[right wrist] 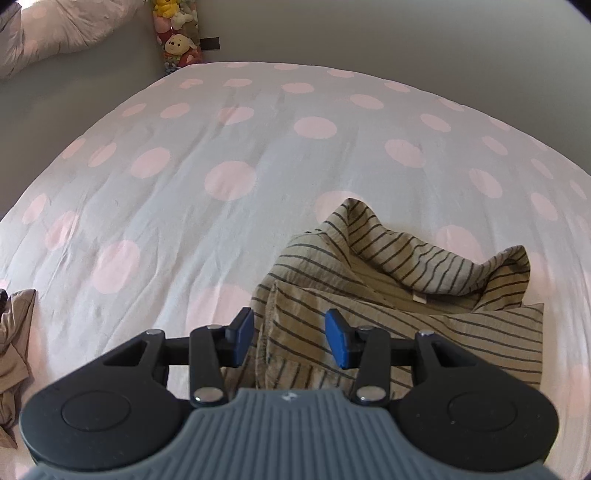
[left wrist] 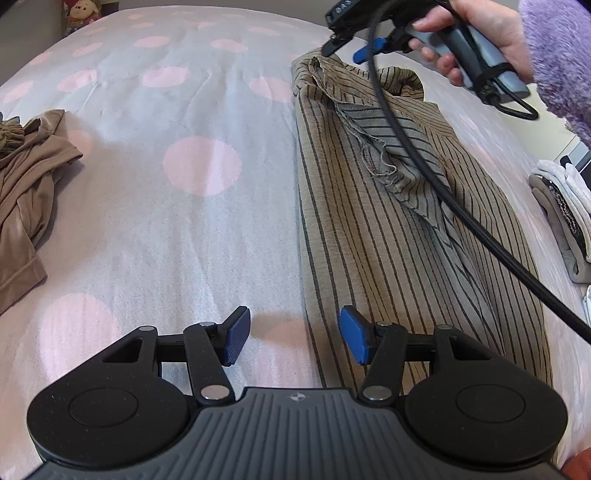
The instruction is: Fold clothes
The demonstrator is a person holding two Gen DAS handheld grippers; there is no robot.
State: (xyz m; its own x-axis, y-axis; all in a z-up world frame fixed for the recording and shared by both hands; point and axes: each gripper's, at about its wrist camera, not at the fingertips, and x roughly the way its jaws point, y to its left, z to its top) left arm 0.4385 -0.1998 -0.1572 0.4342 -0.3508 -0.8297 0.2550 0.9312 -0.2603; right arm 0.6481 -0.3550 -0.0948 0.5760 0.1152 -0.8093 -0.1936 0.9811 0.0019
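Observation:
A beige shirt with dark stripes lies lengthwise on the polka-dot bed sheet, folded into a long band. My left gripper is open over the shirt's near left edge, its pads apart from the cloth. In the right wrist view the shirt's collar end shows its rumpled collar and a small label. My right gripper hangs open over the folded left edge by the collar, with cloth below the gap and nothing pinched. From the left wrist view the right gripper sits at the shirt's far end, held by a hand.
A crumpled brown garment lies at the bed's left side, also in the right wrist view. A folded stack of clothes sits at the right edge. A black cable runs across the shirt. Plush toys stand beyond the bed.

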